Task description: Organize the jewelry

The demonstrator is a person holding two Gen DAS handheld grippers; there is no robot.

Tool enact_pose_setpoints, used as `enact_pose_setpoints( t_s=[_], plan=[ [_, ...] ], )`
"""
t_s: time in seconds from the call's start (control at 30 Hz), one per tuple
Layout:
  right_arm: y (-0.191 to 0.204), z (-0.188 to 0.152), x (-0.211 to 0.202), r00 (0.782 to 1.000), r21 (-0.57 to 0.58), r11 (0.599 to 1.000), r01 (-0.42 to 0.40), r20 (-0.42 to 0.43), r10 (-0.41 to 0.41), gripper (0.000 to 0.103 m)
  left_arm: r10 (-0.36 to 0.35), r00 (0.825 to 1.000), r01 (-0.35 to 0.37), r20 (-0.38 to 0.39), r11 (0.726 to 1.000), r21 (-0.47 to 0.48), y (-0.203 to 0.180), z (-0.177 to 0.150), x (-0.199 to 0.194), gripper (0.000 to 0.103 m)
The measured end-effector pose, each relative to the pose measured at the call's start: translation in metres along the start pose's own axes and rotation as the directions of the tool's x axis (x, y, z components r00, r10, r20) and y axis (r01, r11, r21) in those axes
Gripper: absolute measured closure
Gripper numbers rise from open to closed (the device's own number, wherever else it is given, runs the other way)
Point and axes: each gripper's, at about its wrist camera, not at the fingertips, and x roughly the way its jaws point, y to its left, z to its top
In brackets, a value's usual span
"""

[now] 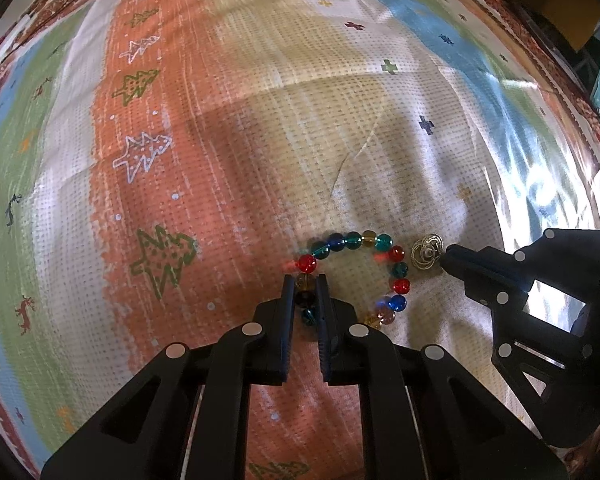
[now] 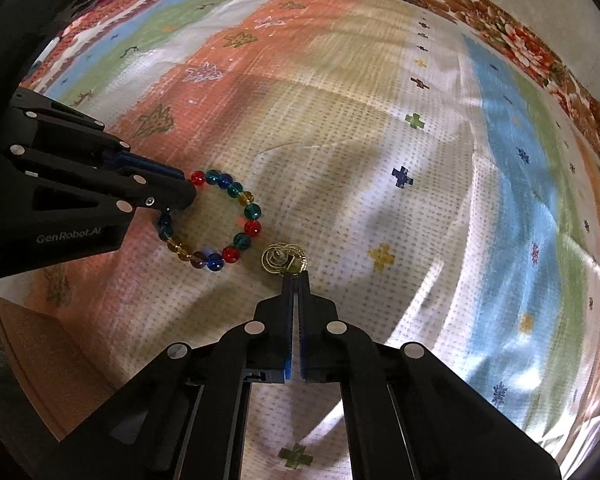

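Observation:
A bracelet [image 1: 396, 253] of round glass beads in red, blue, teal and amber lies in a loop on the patterned cloth [image 1: 220, 120]. My left gripper [image 1: 305, 280] points steeply down and is shut on the loop's left side, with a few beads pinched between its pads. Just right of the bracelet lies a small gold wire ornament [image 1: 427, 256]. In the right wrist view, my right gripper [image 2: 296, 276] is shut on the near edge of that ornament [image 2: 278, 260]. The same view shows the bracelet [image 2: 253, 227] and the left gripper [image 2: 188, 196] at the left.
The cloth [image 2: 420, 200] has orange, tan, white, blue and green bands with tree and cross prints and a floral border [image 2: 540, 52]. A brown board or box edge [image 2: 28, 340] shows at lower left. Dark clutter [image 1: 560, 0] lies past the cloth's far right edge.

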Motion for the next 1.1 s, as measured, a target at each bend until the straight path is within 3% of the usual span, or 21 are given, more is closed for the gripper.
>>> enact_pose_setpoints(
  t_s=[0.27, 0.33, 0.4, 0.43, 1.1],
  plan=[
    [0.001, 0.001, 0.002, 1.0, -0.012, 1.0, 0.022, 0.006, -0.022, 0.1, -0.006, 1.0, 0.006, 0.0, 1.0, -0.004, 0.003, -0.001, -0.002, 0.094],
    [0.003, 0.002, 0.002, 1.0, -0.021, 1.0, 0.019, 0.007, -0.019, 0.093, -0.006, 1.0, 0.006, -0.001, 1.0, -0.003, 0.003, -0.001, -0.001, 0.094],
    [0.005, 0.003, 0.001, 1.0, -0.02, 1.0, 0.017, 0.013, -0.017, 0.063, -0.009, 1.0, 0.009, 0.0, 1.0, -0.006, 0.004, -0.001, -0.001, 0.093],
    [0.006, 0.003, 0.001, 1.0, -0.022, 1.0, 0.02, 0.014, -0.02, 0.057, -0.011, 1.0, 0.011, 0.0, 1.0, -0.007, 0.004, -0.001, -0.001, 0.093],
    [0.006, 0.01, 0.01, 1.0, -0.027, 1.0, 0.005, 0.014, -0.004, 0.056, -0.018, 1.0, 0.018, -0.004, 1.0, -0.008, 0.005, -0.002, 0.0, 0.093]
  ],
)
